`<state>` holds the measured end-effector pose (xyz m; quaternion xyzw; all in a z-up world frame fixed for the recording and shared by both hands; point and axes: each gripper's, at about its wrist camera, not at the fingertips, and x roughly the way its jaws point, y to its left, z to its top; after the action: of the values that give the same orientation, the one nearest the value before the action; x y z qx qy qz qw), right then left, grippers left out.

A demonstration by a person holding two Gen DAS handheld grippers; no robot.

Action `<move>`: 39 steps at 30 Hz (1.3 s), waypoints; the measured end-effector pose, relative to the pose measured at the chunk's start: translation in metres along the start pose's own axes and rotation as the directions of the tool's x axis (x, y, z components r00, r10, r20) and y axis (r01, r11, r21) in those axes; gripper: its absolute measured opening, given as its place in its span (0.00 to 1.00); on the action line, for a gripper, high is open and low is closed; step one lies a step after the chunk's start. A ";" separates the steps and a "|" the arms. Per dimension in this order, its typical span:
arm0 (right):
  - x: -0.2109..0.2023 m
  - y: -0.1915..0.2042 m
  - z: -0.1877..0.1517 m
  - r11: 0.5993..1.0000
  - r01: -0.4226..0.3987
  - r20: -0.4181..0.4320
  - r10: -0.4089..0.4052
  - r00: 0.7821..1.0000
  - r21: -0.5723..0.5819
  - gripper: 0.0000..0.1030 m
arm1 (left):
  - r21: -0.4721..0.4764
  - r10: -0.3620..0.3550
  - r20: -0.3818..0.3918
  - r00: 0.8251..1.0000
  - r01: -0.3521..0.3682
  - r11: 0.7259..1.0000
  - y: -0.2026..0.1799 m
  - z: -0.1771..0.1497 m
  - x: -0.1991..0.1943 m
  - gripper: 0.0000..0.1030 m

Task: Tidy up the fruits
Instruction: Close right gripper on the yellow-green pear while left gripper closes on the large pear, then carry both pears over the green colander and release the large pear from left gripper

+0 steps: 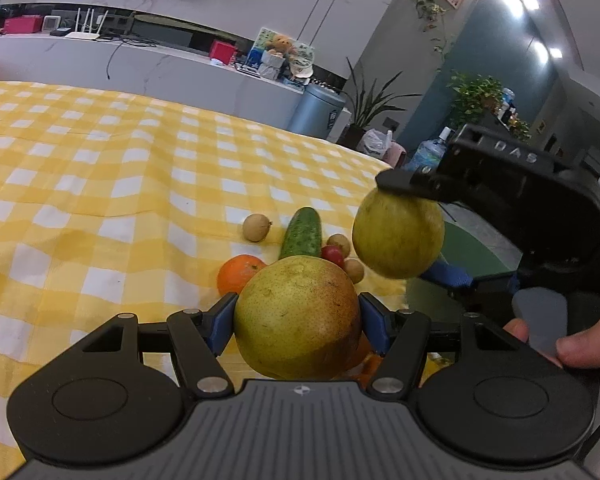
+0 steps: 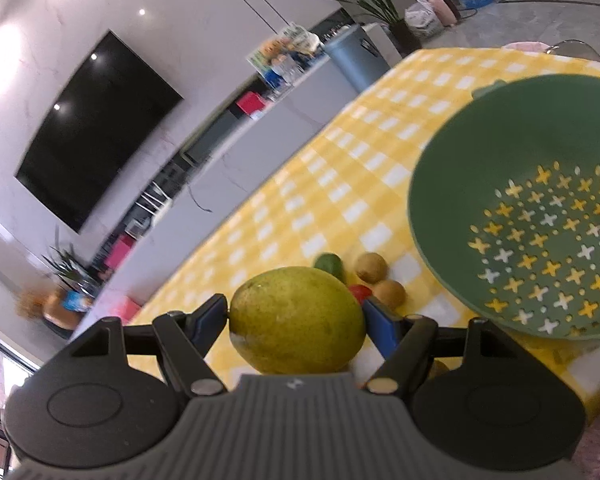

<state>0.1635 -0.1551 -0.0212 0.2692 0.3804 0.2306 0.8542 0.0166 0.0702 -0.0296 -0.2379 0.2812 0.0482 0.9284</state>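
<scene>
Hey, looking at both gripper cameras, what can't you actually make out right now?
- Left wrist view: the orange is half hidden behind the pear held in the left gripper.
- Left wrist view: the green colander is mostly hidden by the right gripper and its yellow-green pear.
- Right wrist view: the cucumber and red fruit peek from behind that pear.
- Right wrist view: the colander's right side is cut off.

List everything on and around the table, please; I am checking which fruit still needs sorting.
pears: two, yellow-green, one with a reddish blush in the left gripper, one in the right gripper
orange: one, orange, on the cloth
cucumber: one, green, beside the orange
small round fruits: three, tan, on the cloth, e.g.
small red fruit: one, by the cucumber
colander: one, green, empty, on the table
tablecloth: yellow-white check
hand: on the right gripper
</scene>
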 end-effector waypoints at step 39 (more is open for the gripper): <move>-0.097 -0.133 0.088 0.955 -0.040 0.372 -0.076 0.925 0.293 0.69 | 0.096 -0.187 -0.240 0.953 0.215 0.972 -0.138 0.066 0.122 0.72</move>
<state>0.1982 -0.3379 -0.0054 0.4296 0.2407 0.1069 0.8638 0.1827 -0.0266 0.0089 -0.2127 0.3632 -0.0916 0.9025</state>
